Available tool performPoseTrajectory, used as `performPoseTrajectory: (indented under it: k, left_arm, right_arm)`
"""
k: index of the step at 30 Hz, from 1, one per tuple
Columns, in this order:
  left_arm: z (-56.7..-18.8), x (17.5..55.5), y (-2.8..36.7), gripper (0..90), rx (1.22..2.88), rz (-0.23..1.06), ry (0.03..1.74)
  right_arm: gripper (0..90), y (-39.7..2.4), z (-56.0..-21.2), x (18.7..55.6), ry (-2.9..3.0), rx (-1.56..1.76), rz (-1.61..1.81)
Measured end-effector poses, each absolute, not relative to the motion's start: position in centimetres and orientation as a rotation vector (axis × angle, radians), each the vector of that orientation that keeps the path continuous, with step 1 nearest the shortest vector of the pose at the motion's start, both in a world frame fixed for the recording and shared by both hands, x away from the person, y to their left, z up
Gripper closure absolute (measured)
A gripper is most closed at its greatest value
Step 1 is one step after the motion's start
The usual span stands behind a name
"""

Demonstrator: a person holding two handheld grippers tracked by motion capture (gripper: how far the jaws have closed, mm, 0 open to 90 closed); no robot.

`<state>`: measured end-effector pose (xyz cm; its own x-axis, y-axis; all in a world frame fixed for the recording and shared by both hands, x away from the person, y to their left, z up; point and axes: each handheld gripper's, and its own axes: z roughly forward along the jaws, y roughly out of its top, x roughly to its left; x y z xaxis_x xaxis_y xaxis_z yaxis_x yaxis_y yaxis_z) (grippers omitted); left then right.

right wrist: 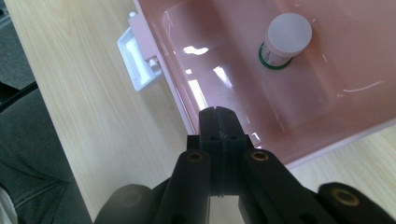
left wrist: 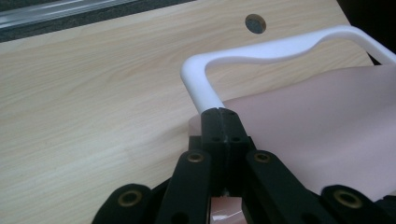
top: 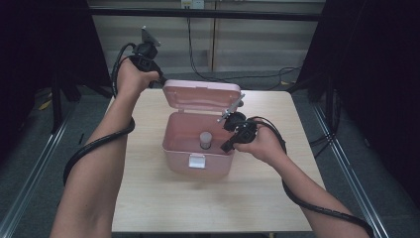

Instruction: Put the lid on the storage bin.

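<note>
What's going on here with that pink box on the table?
A person is working at a wooden table with a claw in each hand. A pink box stands open, its lid tipped up at the back. A small white-capped jar stands inside. The left claw, jaws shut, sits behind the lid by its white handle; whether it touches the handle is unclear. The right claw, also shut and empty, hovers over the box's rim near the white front latch.

A light wooden table (top: 163,198) stands on grey carpeted floor (top: 29,163). Behind it runs a pale panelled wall (top: 257,44) with black cables (top: 237,77) trailing along its foot. Dark, possibly curtained, areas (top: 381,74) flank both sides.
</note>
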<state>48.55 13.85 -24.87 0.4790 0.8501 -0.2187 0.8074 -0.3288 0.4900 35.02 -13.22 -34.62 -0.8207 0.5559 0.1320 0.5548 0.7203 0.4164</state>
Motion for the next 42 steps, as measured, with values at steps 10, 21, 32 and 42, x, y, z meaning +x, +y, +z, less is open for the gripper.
performPoseTrajectory:
  k: [10, 21, 32, 42]
  left_arm:
    - [-25.3, 47.8, 14.0, 90.0, 2.191, 0.116, 1.367]
    - [-26.3, 47.3, 14.1, 90.0, 2.189, 0.103, 1.368]
    - [-26.8, 47.3, 14.2, 90.0, 2.201, 0.091, 1.371]
    - [-27.4, 46.9, 14.5, 90.0, 2.208, 0.094, 1.382]
  right_arm:
    - [90.0, -14.9, -34.4, 35.3, 2.869, 1.004, 0.743]
    - [90.0, -15.6, -34.1, 35.8, 2.857, 1.026, 0.764]
    - [90.0, -15.9, -33.8, 36.1, 2.839, 1.039, 0.787]
    - [90.0, -16.1, -34.4, 35.8, 2.850, 1.035, 0.816]
